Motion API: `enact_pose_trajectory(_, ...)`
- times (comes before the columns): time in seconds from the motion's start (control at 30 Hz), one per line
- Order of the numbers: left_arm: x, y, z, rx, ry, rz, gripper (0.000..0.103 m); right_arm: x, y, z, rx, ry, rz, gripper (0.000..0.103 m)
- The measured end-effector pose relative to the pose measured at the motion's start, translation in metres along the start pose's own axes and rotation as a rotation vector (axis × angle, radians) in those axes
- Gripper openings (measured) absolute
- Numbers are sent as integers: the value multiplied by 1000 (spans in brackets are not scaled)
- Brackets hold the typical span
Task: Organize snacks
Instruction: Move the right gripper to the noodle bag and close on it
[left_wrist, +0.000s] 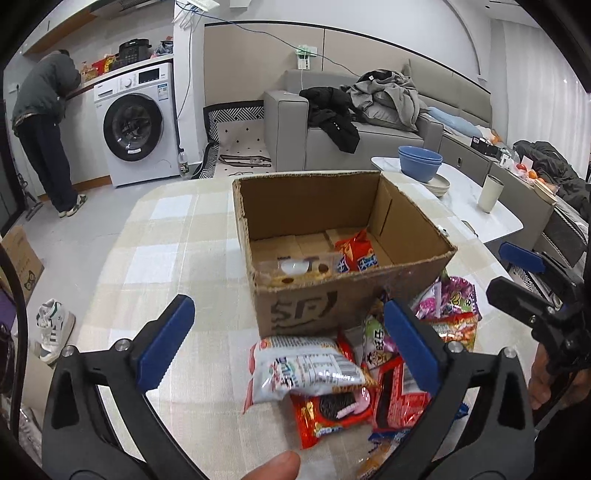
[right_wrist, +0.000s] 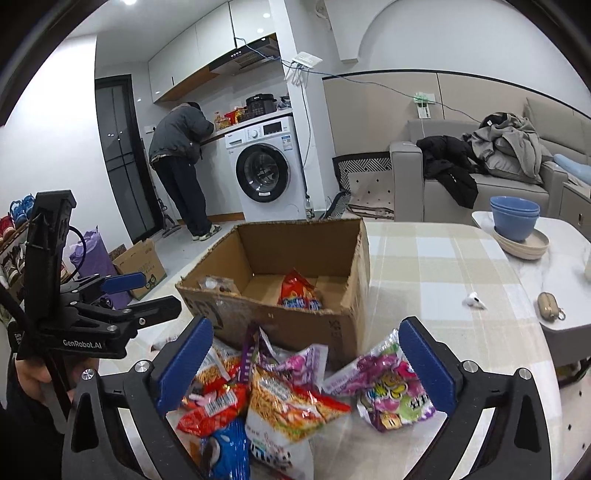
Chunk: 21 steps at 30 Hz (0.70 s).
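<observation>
An open cardboard box (left_wrist: 354, 295) stands on the checked tablecloth; it also shows in the right wrist view (right_wrist: 343, 325). Inside lie a red snack bag (left_wrist: 356, 251) and a clear plastic cookie pack (left_wrist: 295, 267). A pile of snack packets lies in front of the box: a white packet (left_wrist: 306, 369), a red Oreo packet (left_wrist: 334, 410), an orange noodle-snack bag (right_wrist: 291, 406), a purple candy bag (right_wrist: 388, 395). My left gripper (left_wrist: 288, 347) is open above the white packet, empty. My right gripper (right_wrist: 306, 365) is open above the pile, empty.
A white side table (right_wrist: 554, 266) to the right carries blue bowls (right_wrist: 515, 218), a cup (left_wrist: 491, 194), an earbud (right_wrist: 474, 300) and a small case. A grey sofa with clothes stands behind. A person (right_wrist: 181, 162) bends at the counter beside a washing machine (right_wrist: 269, 170).
</observation>
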<state>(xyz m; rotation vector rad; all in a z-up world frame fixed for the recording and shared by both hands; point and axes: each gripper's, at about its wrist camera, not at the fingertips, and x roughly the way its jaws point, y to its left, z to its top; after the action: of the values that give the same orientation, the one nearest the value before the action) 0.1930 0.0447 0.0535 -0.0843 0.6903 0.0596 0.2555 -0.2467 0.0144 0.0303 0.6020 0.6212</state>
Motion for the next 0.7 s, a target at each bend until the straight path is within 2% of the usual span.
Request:
enact_pose_trajectory(0.27,-4,4,-29,-10,26,-1,102,-8,-3,-22,26,60,-17,102)
enact_pose_trajectory(0.37,-4,6,-39,-16,37,-3,102,-3,1,-29,15,110,-27,102)
enact_pose_trajectory(0.7,-3,11,-51,-13,78,-14,102,11,3,-48,43,187,-3,102)
